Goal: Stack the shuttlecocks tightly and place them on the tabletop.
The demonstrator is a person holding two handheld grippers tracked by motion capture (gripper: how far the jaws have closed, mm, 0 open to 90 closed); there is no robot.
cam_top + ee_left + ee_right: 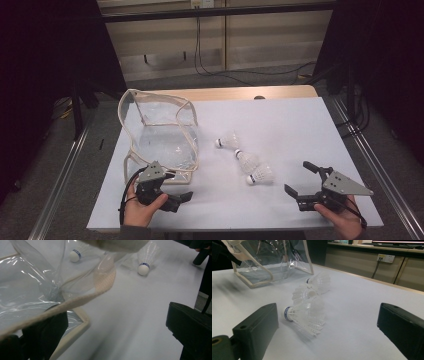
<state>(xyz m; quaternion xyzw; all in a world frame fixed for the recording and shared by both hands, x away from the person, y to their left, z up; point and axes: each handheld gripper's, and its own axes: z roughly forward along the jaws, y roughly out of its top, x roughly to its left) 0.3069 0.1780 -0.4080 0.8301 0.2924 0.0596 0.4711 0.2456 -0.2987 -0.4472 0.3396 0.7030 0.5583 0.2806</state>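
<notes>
The white surface [280,120] is carrying everything, and the largest thing on it is the clear plastic bag [160,132] with its cream trim, which is standing just ahead of the left gripper [172,187]. That gripper's jaws are standing wide apart; in the left gripper view one jaw is lying behind the bag's clear wall under the cream trim strap [75,302], the other well off to the side, so the jaws are straddling the bag's near edge without pinching it — no hold yet, as far as I can judge.

The right gripper [302,180] is also gaping wide and holding nothing. Three shuttlecocks are lying in a loose diagonal row on the surface beyond its jaws: the nearest shuttlecock [304,313] is sitting between the two jaws in the right gripper view but a little ahead of them, cork pointing toward the left-hand jaw; the middle shuttlecock [246,160] and the farthest shuttlecock [227,141] are trailing away toward the bag.

Judging by this, the work is barely beginning — the bag is looking empty, all three shuttlecocks are sitting outside it, and what is remaining is steadying the bag's mouth, then picking up and dropping in each one.
</notes>
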